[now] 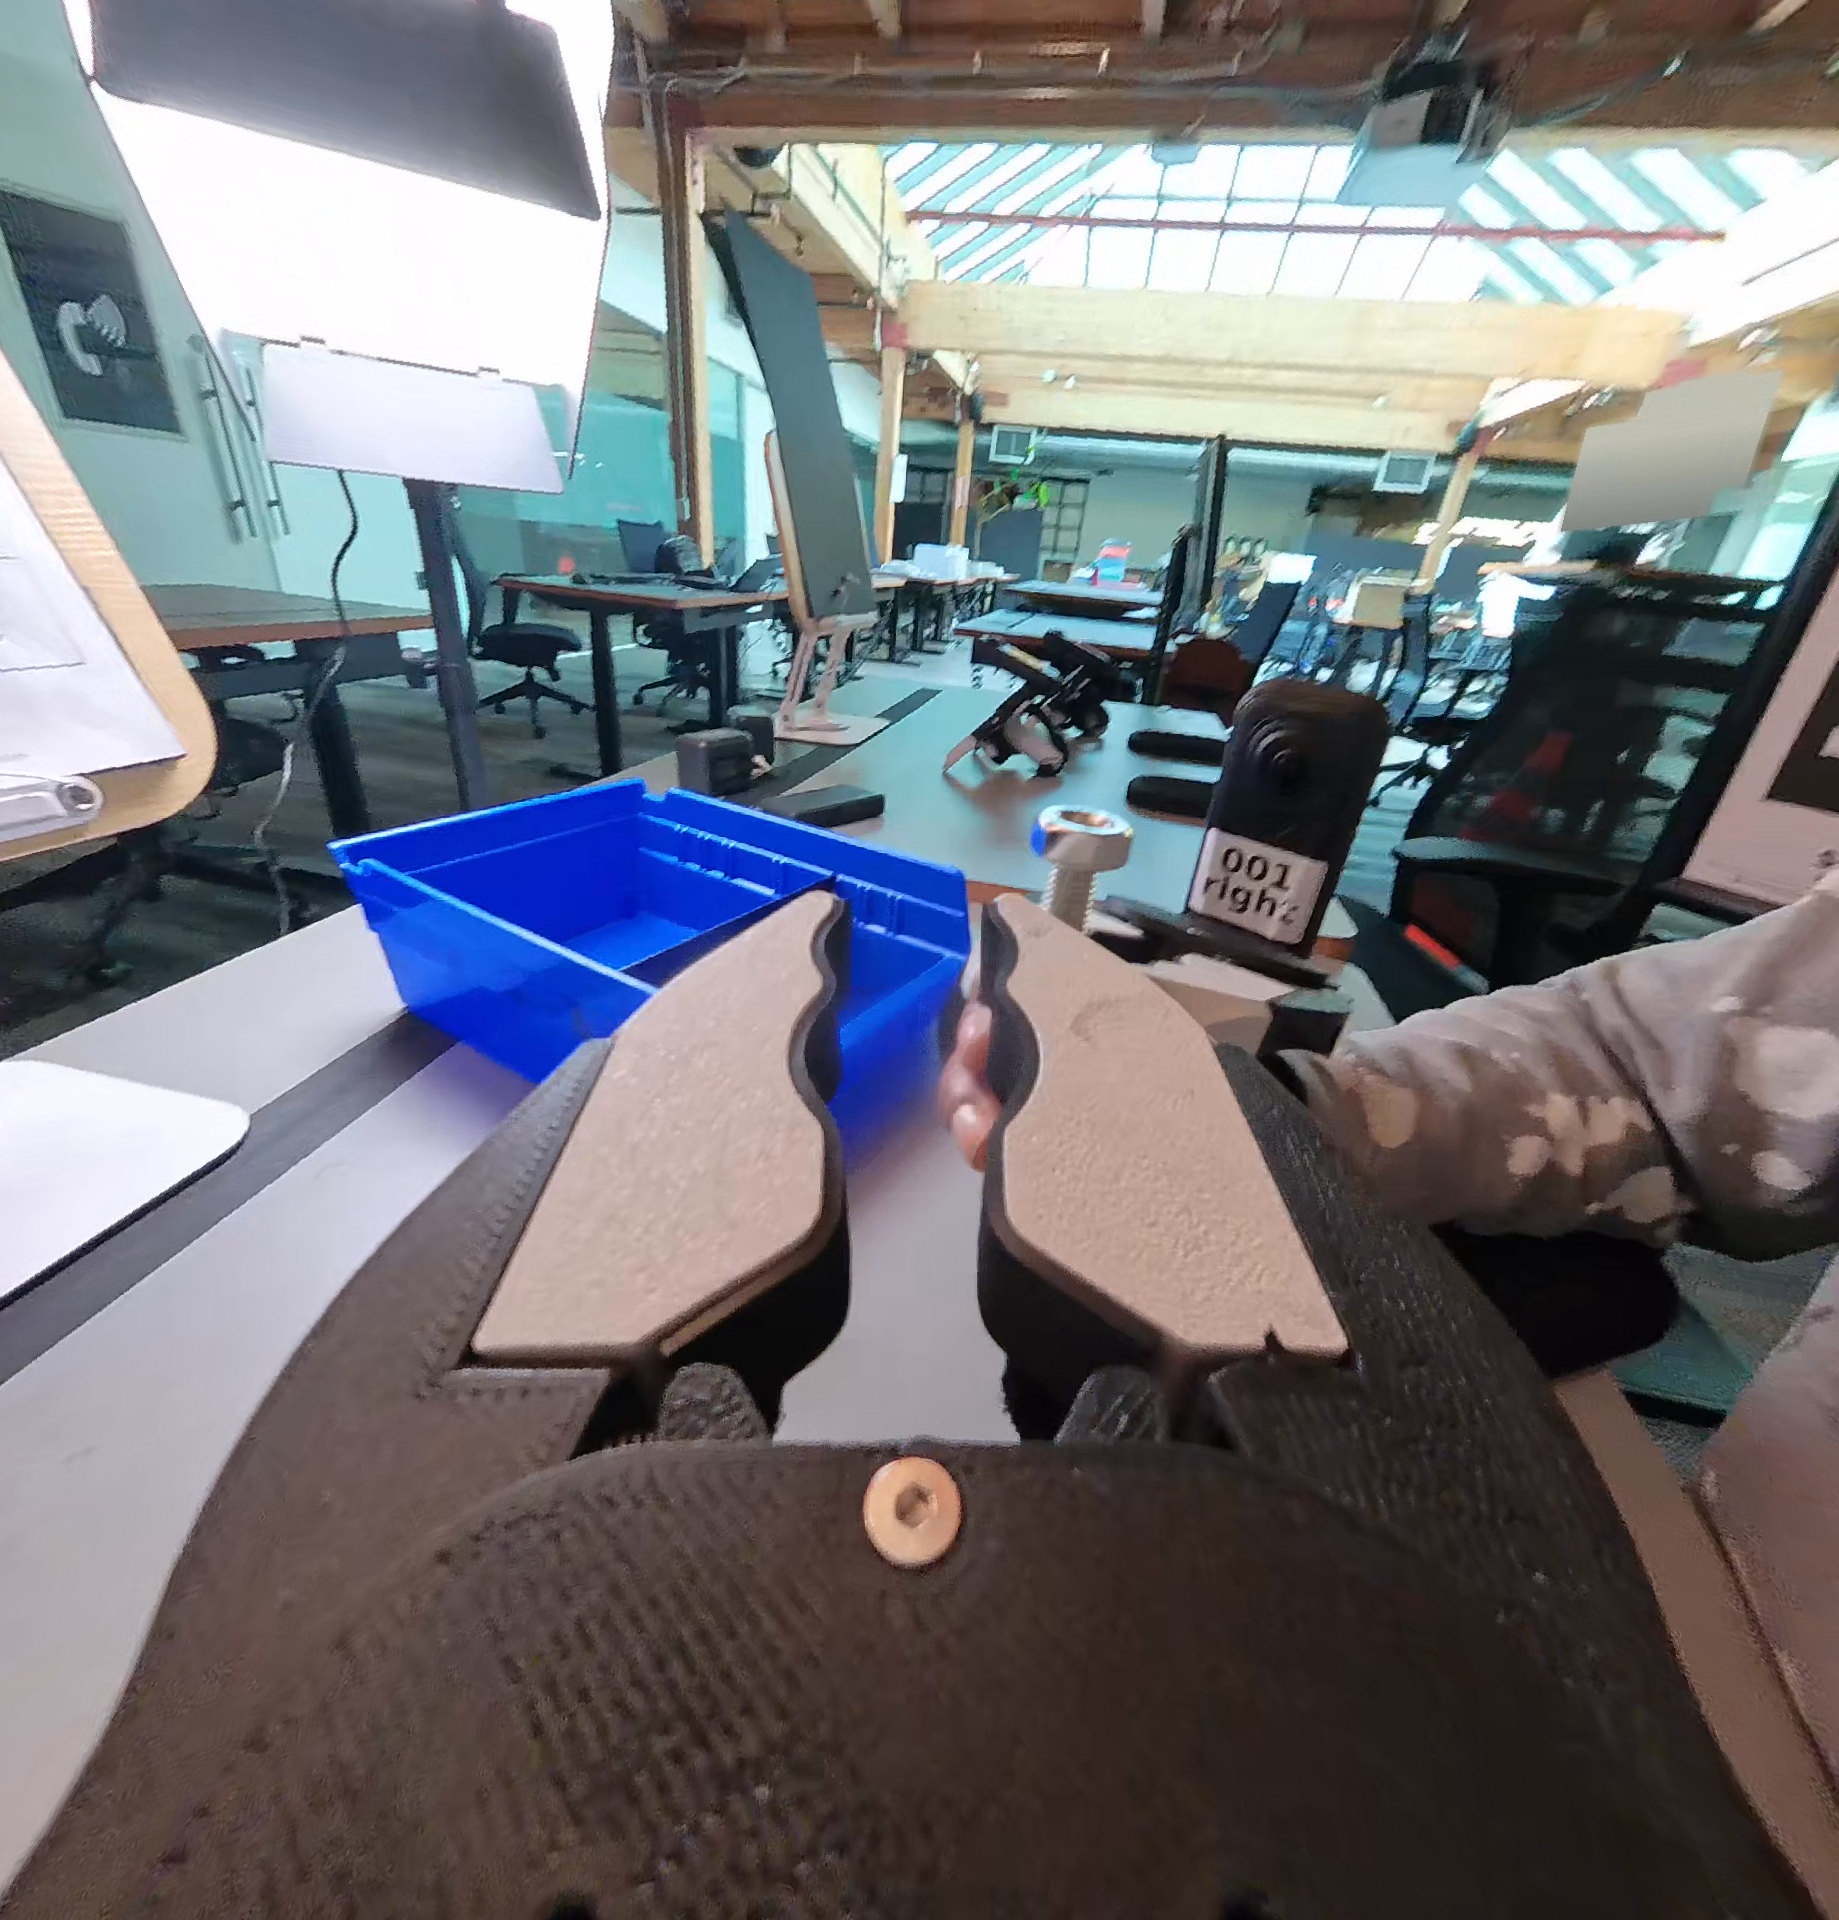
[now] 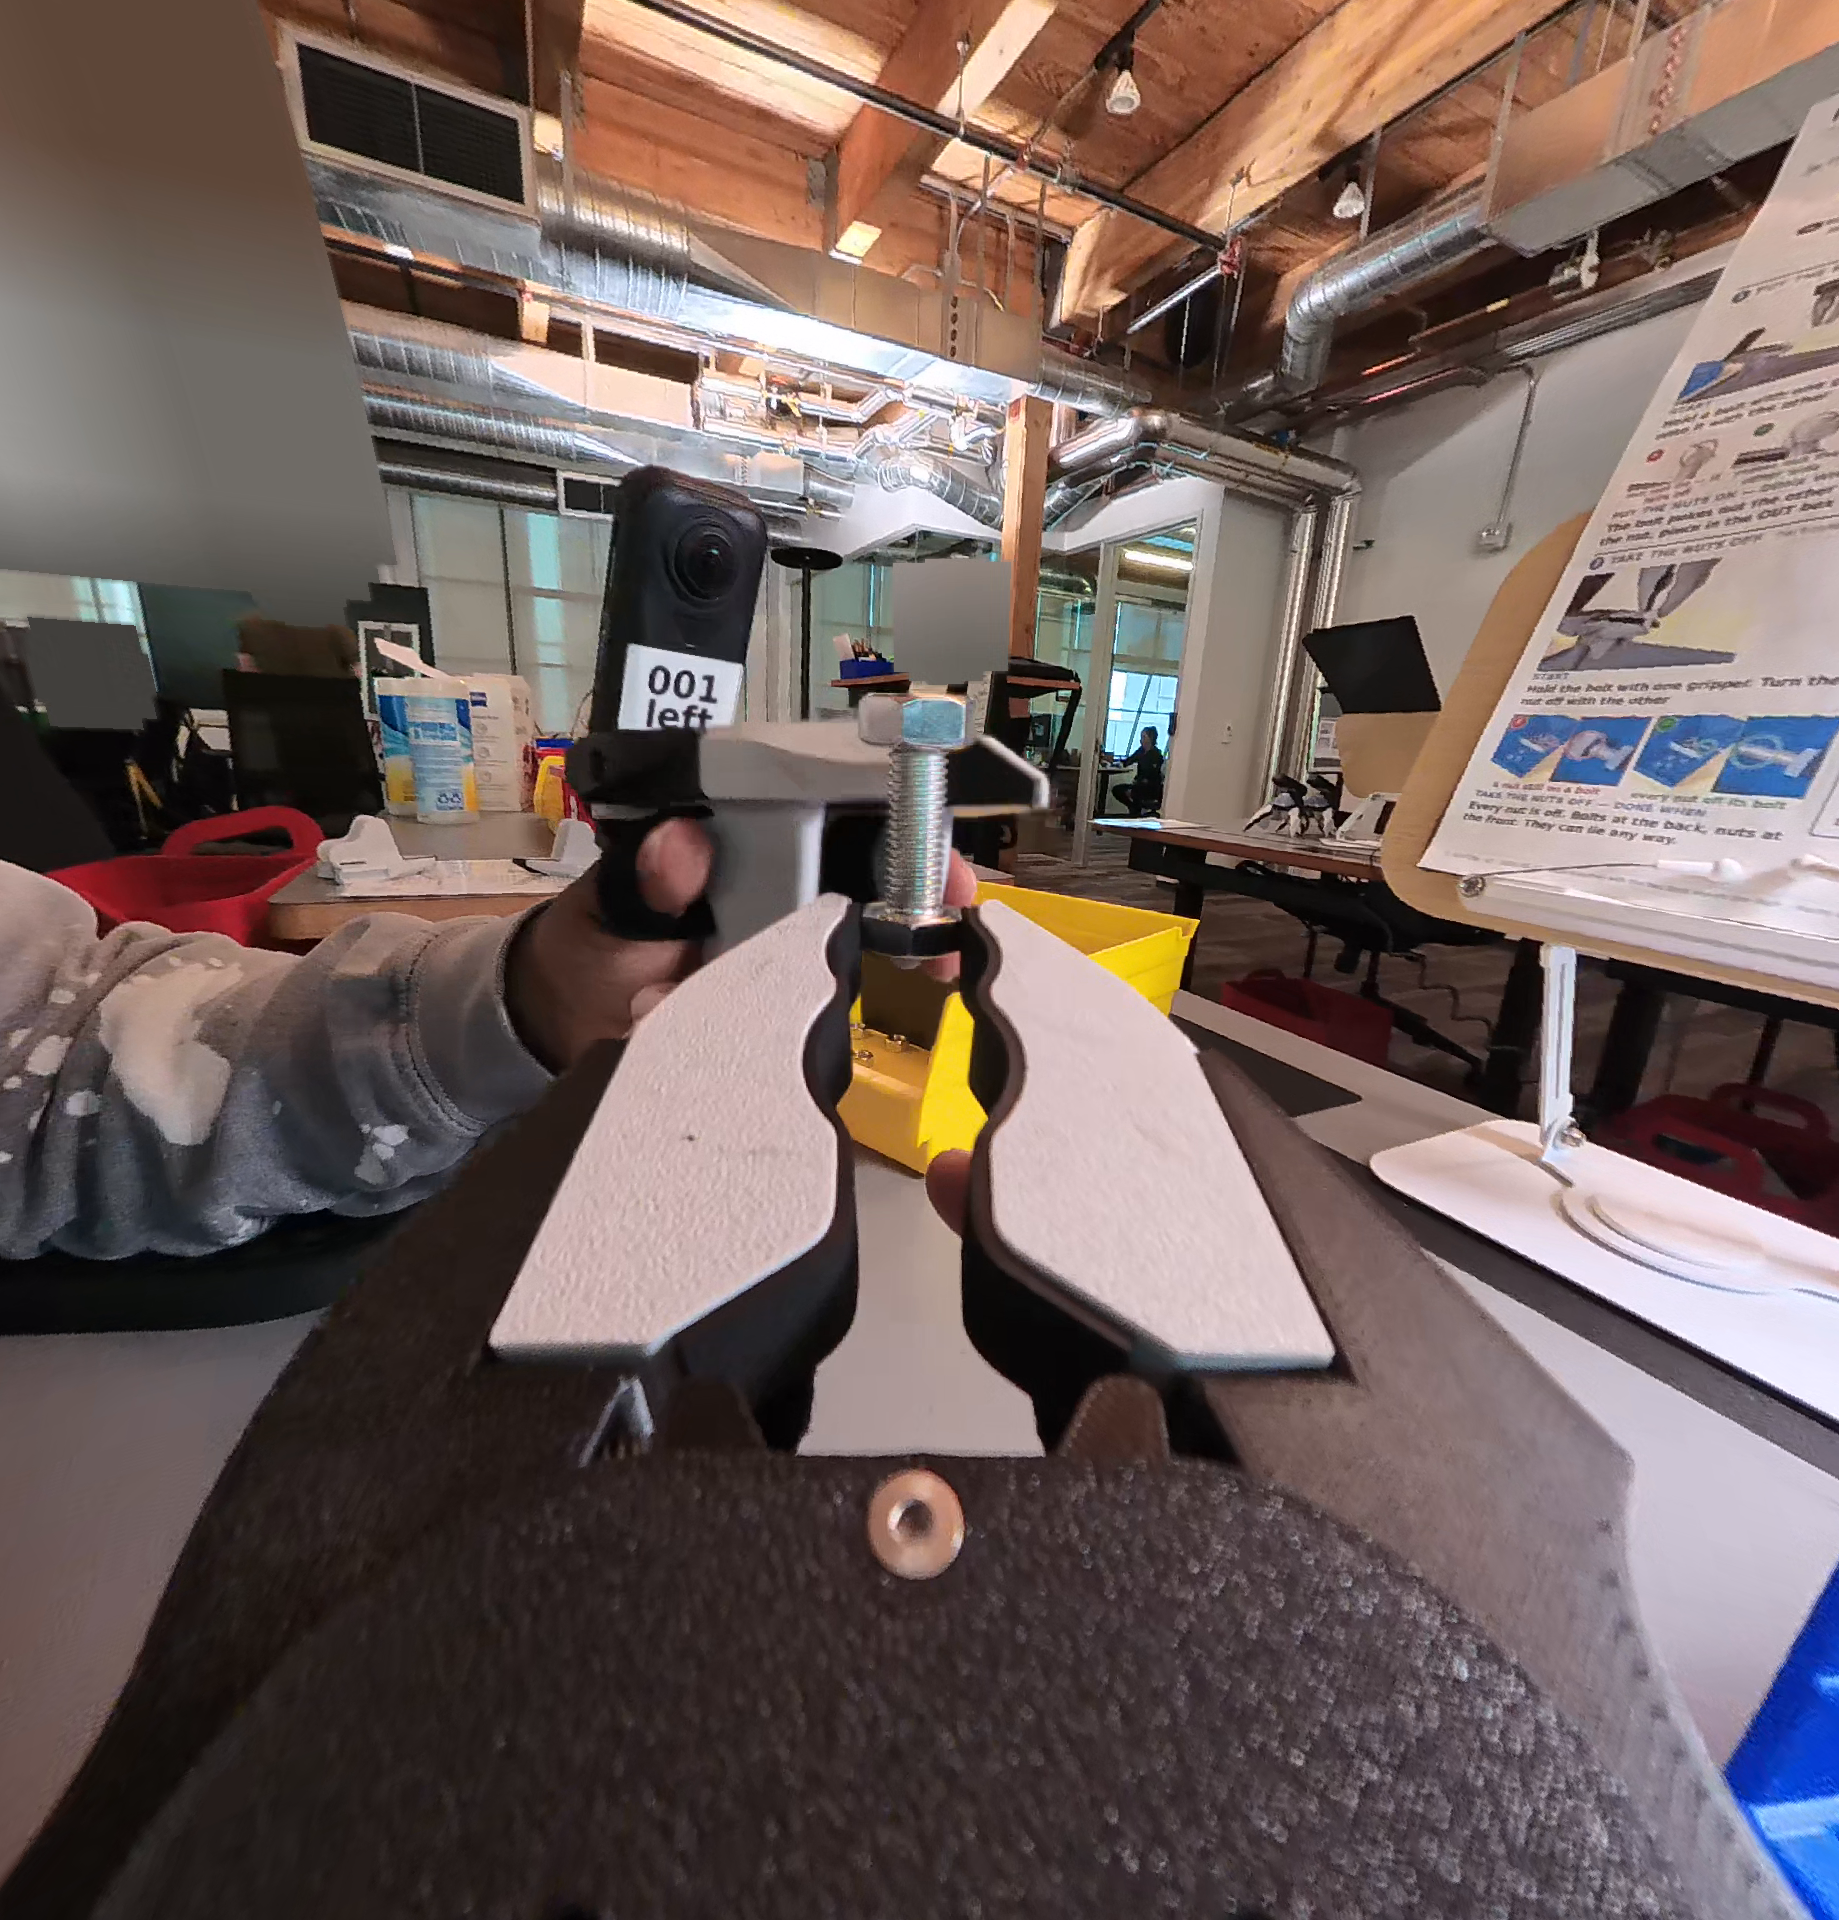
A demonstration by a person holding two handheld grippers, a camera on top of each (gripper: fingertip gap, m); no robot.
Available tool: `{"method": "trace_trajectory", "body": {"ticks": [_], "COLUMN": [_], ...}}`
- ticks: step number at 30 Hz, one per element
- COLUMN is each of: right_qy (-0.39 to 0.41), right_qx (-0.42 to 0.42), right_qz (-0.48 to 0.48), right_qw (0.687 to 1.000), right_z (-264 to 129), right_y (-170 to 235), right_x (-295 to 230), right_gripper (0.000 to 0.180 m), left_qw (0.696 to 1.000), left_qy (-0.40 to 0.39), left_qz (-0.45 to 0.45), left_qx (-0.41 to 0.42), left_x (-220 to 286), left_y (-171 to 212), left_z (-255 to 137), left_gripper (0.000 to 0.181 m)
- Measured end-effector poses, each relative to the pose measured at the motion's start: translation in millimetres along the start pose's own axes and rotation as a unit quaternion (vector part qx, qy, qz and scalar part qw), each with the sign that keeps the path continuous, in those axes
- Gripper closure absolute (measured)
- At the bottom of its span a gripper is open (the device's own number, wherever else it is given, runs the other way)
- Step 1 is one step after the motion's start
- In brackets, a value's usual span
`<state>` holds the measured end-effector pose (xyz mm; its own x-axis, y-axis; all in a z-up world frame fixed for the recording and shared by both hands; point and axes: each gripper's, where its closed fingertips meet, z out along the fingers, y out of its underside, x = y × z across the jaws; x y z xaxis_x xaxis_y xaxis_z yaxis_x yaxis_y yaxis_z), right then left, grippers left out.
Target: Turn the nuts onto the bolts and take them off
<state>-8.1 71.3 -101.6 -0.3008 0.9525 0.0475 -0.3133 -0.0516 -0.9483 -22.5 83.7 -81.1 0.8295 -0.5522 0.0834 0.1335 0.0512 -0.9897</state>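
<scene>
Black textured housing fills the bottom of both views, with a pair of grey fingers reaching forward from it. The left gripper (image 1: 910, 925) has its fingers parted by a narrow gap with nothing between them. The right gripper (image 2: 910, 935) is clamped on the lower hex end of a bolt (image 2: 915, 821), which stands upright just past its fingertips. A nut (image 2: 915, 719) sits at the upper end of the threads.

Ahead of the left gripper and slightly to its left, a blue bin (image 1: 458, 935) rests on the grey table (image 1: 219, 1195). A divider splits it into compartments, and the floor that shows is plain blue. Beyond the right gripper's fingertips and below the bolt stands a yellow bin (image 2: 1091, 945). Several small nuts lie in the part of it seen between the fingers, but their number cannot be told.

Only the right wrist view shows the yellow bin and the grip on the bolt. It also shows a hand (image 2: 603, 966) around the left gripper's handle, level with the bolt's top, and an instruction sheet (image 2: 1673, 582) on a stand to the right. From the left wrist view the bolt appears just right of that gripper's right fingertip, its top end showing a hollow centre, with a mottled grey sleeve (image 1: 1517, 1091) farther right.
</scene>
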Motion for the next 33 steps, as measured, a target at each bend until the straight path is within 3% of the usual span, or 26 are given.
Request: {"method": "trace_trajectory", "body": {"ticks": [5, 10, 19, 25, 33], "right_qy": [0.015, -0.005, 0.015, -0.003, 0.011], "right_qx": [-0.015, 0.002, -0.021, 0.007, -0.014], "right_qz": [0.000, 0.003, -0.002, 0.006, -0.001], "right_qw": [1.000, 1.000, 1.000, 1.000, 1.000], "right_z": [1.0, 0.8, 2.0, -0.8, 1.6], "right_y": [7.3, -0.5, 8.2, -2.3, 5.1], "right_x": [5.7, -2.3, 4.8, 0.2, 2.9], "right_gripper": [0.162, 0.162, 0.162, 0.162, 0.162], "left_qw": [0.999, 0.999, 0.999, 1.000, 0.998], "left_qy": [0.035, -0.038, 0.043, -0.018, 0.051], "left_qz": [-0.009, 0.005, -0.012, 0.007, -0.029], "left_qx": [0.004, -0.028, 0.003, -0.020, 0.011], "left_x": [14.0, -12.9, 16.2, -6.0, 16.6], "left_y": [-2.6, 8.1, -2.6, 2.9, -6.8], "left_z": [3.1, 0.0, 3.0, -0.6, 1.5], "left_gripper": [0.148, 0.161, 0.148, 0.158, 0.149]}}
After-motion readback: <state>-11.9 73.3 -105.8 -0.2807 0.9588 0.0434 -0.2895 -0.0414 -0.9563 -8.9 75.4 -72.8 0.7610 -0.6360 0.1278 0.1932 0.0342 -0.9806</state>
